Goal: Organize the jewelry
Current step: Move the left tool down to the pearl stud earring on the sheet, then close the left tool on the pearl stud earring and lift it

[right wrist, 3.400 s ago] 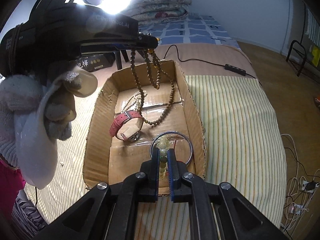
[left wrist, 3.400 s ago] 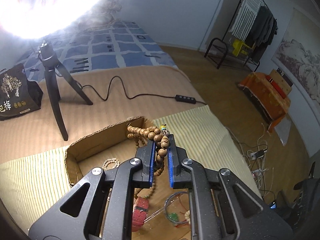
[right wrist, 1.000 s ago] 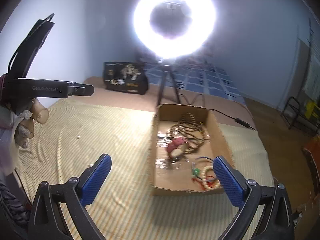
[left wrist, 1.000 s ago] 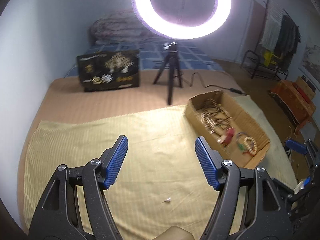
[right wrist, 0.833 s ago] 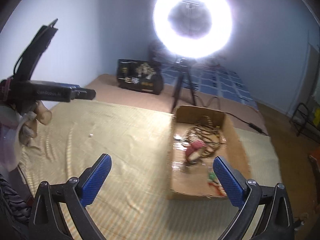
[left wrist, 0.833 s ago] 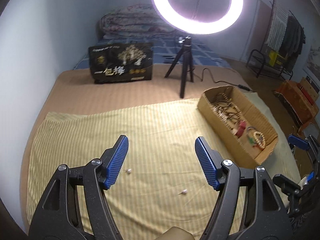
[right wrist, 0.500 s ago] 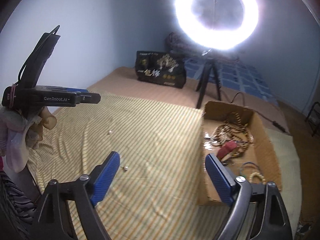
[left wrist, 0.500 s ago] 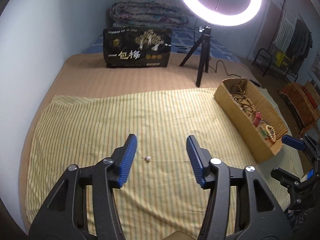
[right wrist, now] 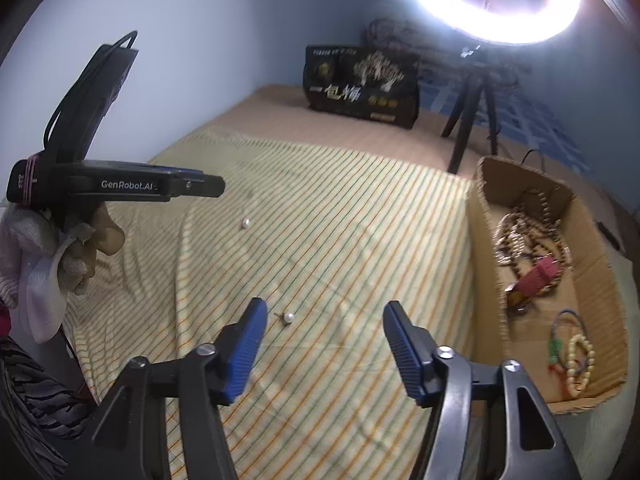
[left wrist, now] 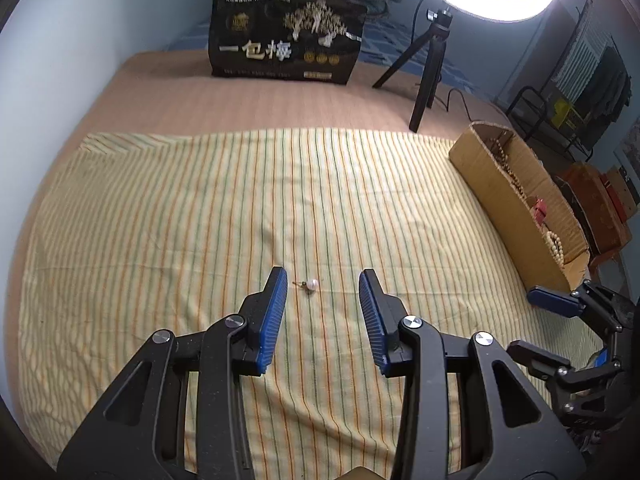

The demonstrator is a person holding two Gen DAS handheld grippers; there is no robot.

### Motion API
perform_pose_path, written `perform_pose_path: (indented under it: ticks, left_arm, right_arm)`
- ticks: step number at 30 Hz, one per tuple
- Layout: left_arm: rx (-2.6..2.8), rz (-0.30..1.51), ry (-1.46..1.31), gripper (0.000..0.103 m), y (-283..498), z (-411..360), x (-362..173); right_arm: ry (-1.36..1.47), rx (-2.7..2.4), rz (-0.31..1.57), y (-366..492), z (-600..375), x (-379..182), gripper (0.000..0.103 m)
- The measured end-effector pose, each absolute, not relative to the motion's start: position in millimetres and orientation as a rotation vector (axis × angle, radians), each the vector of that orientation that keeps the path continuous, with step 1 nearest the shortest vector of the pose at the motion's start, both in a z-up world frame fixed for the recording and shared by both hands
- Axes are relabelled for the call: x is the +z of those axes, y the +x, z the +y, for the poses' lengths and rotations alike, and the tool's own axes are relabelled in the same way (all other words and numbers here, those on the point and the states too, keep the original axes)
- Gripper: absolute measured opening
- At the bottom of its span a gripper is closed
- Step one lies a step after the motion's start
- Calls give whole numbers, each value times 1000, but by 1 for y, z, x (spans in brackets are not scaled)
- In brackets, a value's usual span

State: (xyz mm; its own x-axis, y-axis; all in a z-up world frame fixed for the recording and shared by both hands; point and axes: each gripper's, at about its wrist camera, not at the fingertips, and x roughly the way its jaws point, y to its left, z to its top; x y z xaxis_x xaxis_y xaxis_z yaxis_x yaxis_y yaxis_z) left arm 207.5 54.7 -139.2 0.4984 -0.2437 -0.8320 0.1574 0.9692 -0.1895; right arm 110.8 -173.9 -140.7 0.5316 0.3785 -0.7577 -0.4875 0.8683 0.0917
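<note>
Two small pearl earrings lie on the yellow striped cloth (left wrist: 200, 208). One pearl earring (left wrist: 311, 284) sits just ahead of my open, empty left gripper (left wrist: 323, 280), slightly left of its middle; it shows in the right wrist view too (right wrist: 245, 223). The other pearl earring (right wrist: 288, 317) lies in front of my open, empty right gripper (right wrist: 324, 312), close to its left finger. A cardboard box (right wrist: 484, 248) at the right holds wooden bead strands (right wrist: 520, 224), a red watch (right wrist: 538, 276) and a bead bracelet (right wrist: 580, 364).
A ring light on a black tripod (left wrist: 428, 80) and a black printed bag (left wrist: 286, 44) stand at the back. A cable runs behind the box. The bed edge and floor with a clothes rack (left wrist: 592, 92) lie to the right.
Both grippers let go of the bead jewelry in the box, opened, and swung left over the cloth. They have lowered toward the two pearl earrings and their jaws have narrowed somewhat.
</note>
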Motion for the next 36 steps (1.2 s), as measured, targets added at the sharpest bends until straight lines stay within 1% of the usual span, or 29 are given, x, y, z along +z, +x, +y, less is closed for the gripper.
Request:
perform_pose_path:
  ticks: [2,5,12,19,25,33,34,36]
  left_arm:
    - [-249,1040,-81,38,210,53,-149]
    - [-255,1060,-52,32,213,49,-161]
    - [-261,1075,3,32,219,43,-178]
    - [-264,1086,35,31,226,43,-191]
    - [-271,1081,43,29,229,44,-193]
    - [-277,1077,57,19,232,41,-195]
    - [-276,1077,57,19,232,41,-195]
    - [-275,1076,61,18,232,41,-195]
  right_arm:
    - [-150,525,882,113,-168,-148,57]
    - [-159,541,902,116,-161,-157,53]
    - [-180,571,935,122,-147,-174,49]
    - [-198,581,945,128,-138,-180,48]
    - [-207,585,959,131,-134,-188,46]
    - [-238,586,962,131,-129,-192,44]
    - [-241,588,961,131,-128,-191,43]
    - [-254,591,960,132,-126,-192,37]
